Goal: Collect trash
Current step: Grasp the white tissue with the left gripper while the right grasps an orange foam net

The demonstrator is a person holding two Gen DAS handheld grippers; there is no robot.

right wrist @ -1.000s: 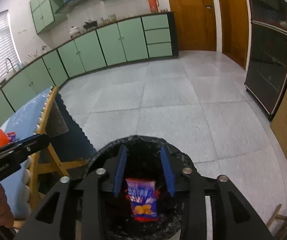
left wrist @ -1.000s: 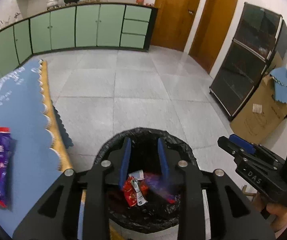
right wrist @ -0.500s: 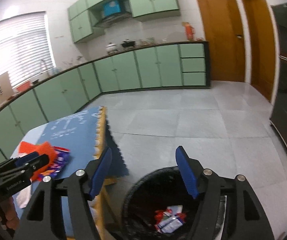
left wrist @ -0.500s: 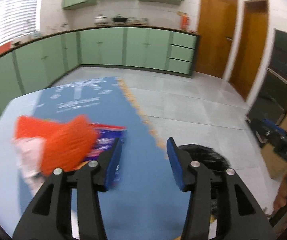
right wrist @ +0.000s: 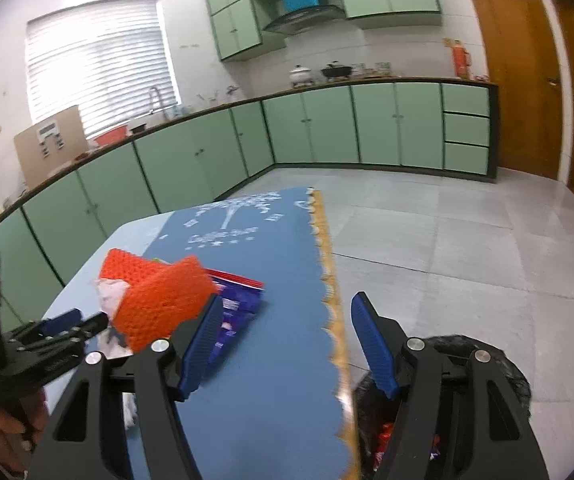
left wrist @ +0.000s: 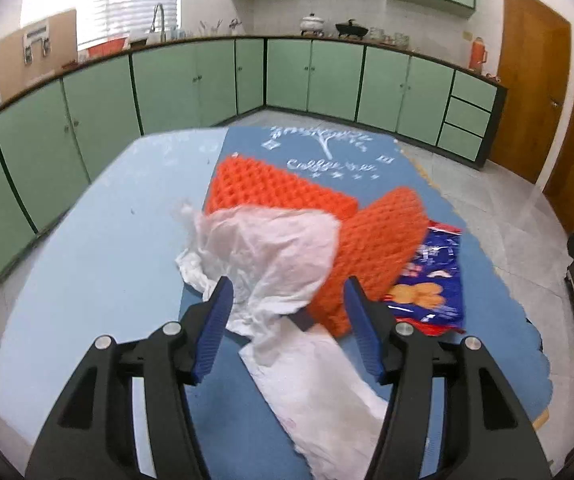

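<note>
You swung both grippers from the black-lined trash bin point(right wrist: 483, 364) back over the blue-clothed table point(left wrist: 99, 264); left gripper point(left wrist: 287, 328) jaws had just been opening, empty above the crumpled white tissue point(left wrist: 271, 256); right gripper point(right wrist: 287, 344) gaped empty.

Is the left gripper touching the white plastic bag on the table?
Cannot tell. In the left wrist view the left gripper stands open around the white bag, but no plain contact or gap shows.

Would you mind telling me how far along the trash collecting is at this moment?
Done: some wrappers already lie in the black bin. In hand: nothing; the left gripper and right gripper are both open, their jaws just widened. Left: the white paper, orange foam and blue snack bag remain on the table.
</note>
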